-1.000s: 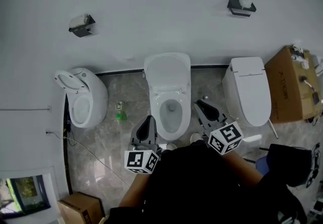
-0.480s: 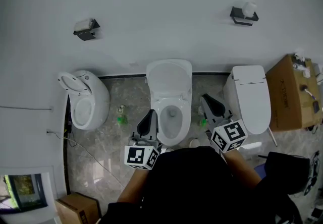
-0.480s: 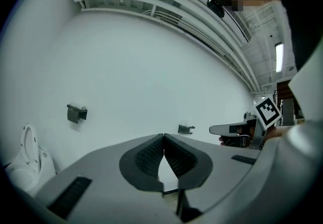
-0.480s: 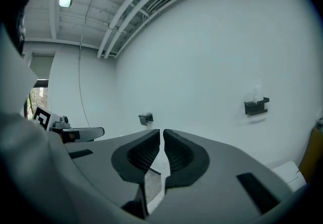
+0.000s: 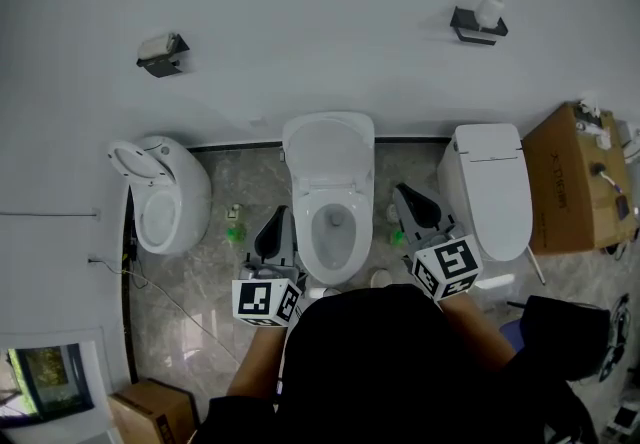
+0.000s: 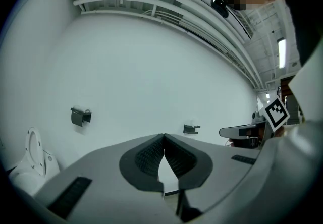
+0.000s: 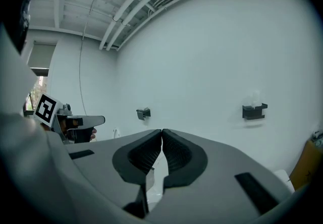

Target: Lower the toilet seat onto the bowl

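Left gripper (image 5: 276,222): clenched, empty. Right gripper (image 5: 405,197): jaws have just been closing and now meet with nothing between them. Between both grippers, the toilet seat (image 5: 310,220) lies flat on the bowl (image 5: 333,270). Its long axis runs from the wall (image 5: 320,32) toward the grippers. Bare floor (image 5: 245,187) flanks both sides.

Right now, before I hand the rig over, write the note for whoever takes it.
Left gripper: shut, empty, left of the bowl.
Right gripper: jaws have just been closing, now together, nothing between them, right of the bowl.
The seat appears to lie flat on the bowl; the lid stands up against the wall.
Done: seat lowered, as far as the head view shows.
Left: confirm that it sits flush.
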A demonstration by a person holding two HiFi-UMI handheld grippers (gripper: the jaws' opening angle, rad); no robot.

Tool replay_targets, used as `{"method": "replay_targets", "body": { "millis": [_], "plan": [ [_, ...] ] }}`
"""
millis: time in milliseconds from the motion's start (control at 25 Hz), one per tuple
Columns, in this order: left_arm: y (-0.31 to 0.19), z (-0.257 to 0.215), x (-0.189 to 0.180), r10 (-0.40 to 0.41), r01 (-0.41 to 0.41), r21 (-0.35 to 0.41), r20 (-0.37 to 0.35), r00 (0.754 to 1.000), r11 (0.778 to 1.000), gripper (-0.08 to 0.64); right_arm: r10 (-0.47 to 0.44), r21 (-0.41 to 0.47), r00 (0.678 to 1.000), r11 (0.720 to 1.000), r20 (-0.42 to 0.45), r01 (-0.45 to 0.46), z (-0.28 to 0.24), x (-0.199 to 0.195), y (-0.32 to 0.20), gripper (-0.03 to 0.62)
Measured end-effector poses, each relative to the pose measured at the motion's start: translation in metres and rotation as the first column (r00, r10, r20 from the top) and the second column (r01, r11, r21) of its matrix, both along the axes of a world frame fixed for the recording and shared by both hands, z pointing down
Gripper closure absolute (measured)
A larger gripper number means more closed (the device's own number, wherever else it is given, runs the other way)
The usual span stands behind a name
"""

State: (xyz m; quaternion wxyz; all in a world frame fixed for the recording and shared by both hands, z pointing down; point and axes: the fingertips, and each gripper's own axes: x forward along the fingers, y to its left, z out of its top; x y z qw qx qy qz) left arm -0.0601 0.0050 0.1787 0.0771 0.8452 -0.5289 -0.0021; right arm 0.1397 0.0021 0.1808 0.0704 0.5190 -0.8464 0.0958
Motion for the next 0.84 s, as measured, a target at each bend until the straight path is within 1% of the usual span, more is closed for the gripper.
{"method": "replay_targets", "body": {
  "millis": [280,400,520,840],
  "plan": [
    [0.008,0.01,0.003,-0.003,0.003,-0.014,0.013,1.0,1.0,0.543,-0.001,-0.025,1.0,1.0,0.008,0.001,0.009,0.002,0.0,0.555],
    [0.008,0.013,0.003,-0.003,0.003,-0.03,-0.007,1.0,1.0,0.543,-0.004,-0.027,1.0,1.0,-0.01,0.003,0.012,0.001,-0.001,0.555],
    [0.006,0.018,-0.005,-0.014,0.013,-0.047,-0.027,1.0,0.999,0.543,-0.015,-0.024,0.999,1.0,-0.037,0.014,0.016,-0.007,0.001,0.555],
    [0.006,0.025,-0.023,-0.019,0.019,-0.045,-0.004,1.0,0.999,0.543,-0.034,-0.039,0.999,0.999,-0.041,0.032,0.022,-0.026,0.001,0.555]
  ]
}}
